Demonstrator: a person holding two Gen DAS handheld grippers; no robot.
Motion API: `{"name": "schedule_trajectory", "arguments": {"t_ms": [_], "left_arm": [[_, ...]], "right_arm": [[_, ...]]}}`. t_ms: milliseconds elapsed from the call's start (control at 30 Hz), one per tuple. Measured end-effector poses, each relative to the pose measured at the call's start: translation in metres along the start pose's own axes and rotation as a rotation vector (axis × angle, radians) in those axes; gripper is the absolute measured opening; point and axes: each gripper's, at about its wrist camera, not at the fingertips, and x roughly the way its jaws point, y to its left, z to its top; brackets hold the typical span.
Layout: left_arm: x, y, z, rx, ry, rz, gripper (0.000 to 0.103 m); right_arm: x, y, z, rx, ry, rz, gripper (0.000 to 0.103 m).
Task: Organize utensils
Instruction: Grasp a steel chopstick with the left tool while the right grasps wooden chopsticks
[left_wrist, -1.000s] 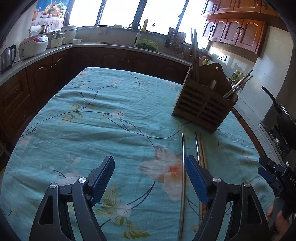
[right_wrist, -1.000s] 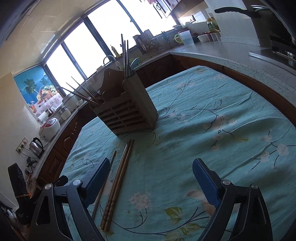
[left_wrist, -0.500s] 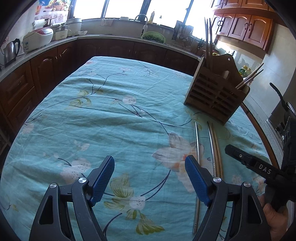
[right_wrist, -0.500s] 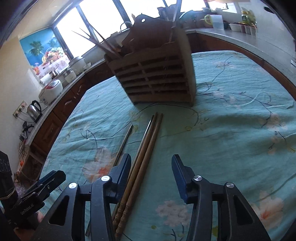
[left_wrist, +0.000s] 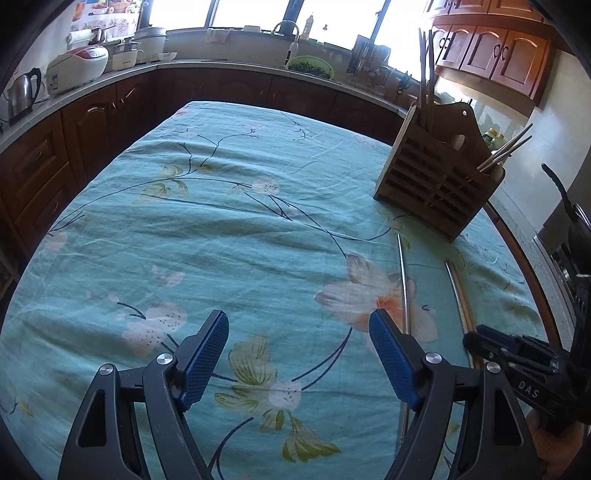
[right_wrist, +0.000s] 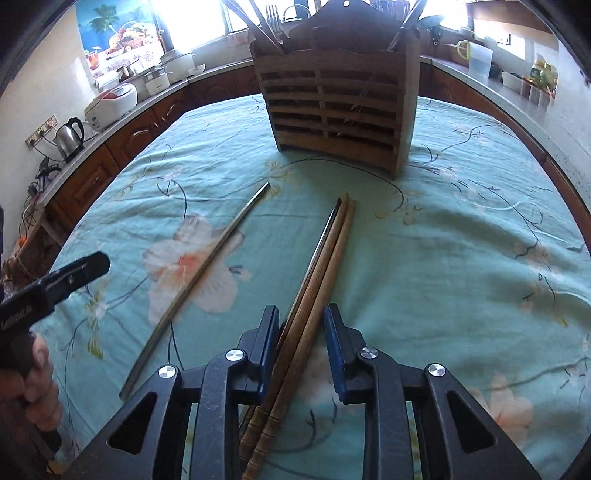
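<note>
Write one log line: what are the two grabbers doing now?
right gripper: closing around chopsticks, not gripping yet | left gripper: open, empty | holder: upright

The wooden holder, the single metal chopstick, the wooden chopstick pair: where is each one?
wooden holder (right_wrist: 332, 110): right wrist view, slatted front.
single metal chopstick (right_wrist: 207, 266): right wrist view, mid shaft.
wooden chopstick pair (right_wrist: 332, 251): right wrist view, mid shafts.
</note>
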Motion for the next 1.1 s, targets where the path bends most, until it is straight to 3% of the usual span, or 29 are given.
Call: {"name": "schedule_trajectory", "arguments": {"t_ms": [100,167,267,367,633,833,933,1000,1100], "left_arm": [[0.004,-0.004,-0.002,0.002,0.008,-0.007,0.078],[0.007,-0.008,-0.001,0.008,0.016,-0.013,0.078],[0.012,-0.019,0.002,0.028,0.020,-0.020,0.078],[0.018,-0.030,0.009,0.064,0.030,-0.024,0.078],[0.042,-0.052,0.026,0.130,0.058,-0.014,0.078],[0.068,-0.067,0.044,0.175,0.066,-0.006,0.077],[0.084,-0.080,0.055,0.212,0.073,0.005,0.076],[0.094,-0.089,0.060,0.237,0.082,0.001,0.075],[0.113,-0.102,0.061,0.288,0.130,0.001,0.062]], "right_arm": [[-0.015,-0.009,-0.014,0.017,0.006,0.017,0.032],[-0.023,-0.020,-0.018,0.072,-0.022,0.040,0.032],[-0.030,-0.033,-0.013,0.141,-0.088,0.006,0.031],[-0.020,-0.040,0.001,0.188,-0.090,-0.003,0.029],[0.011,-0.033,0.026,0.138,-0.050,-0.094,0.022],[0.020,-0.033,0.035,0.097,-0.044,-0.113,0.019],[0.025,-0.043,0.043,0.128,-0.051,-0.069,0.019],[0.027,-0.049,0.047,0.152,-0.051,-0.039,0.019],[0.028,-0.051,0.048,0.160,-0.060,-0.027,0.020]]}}
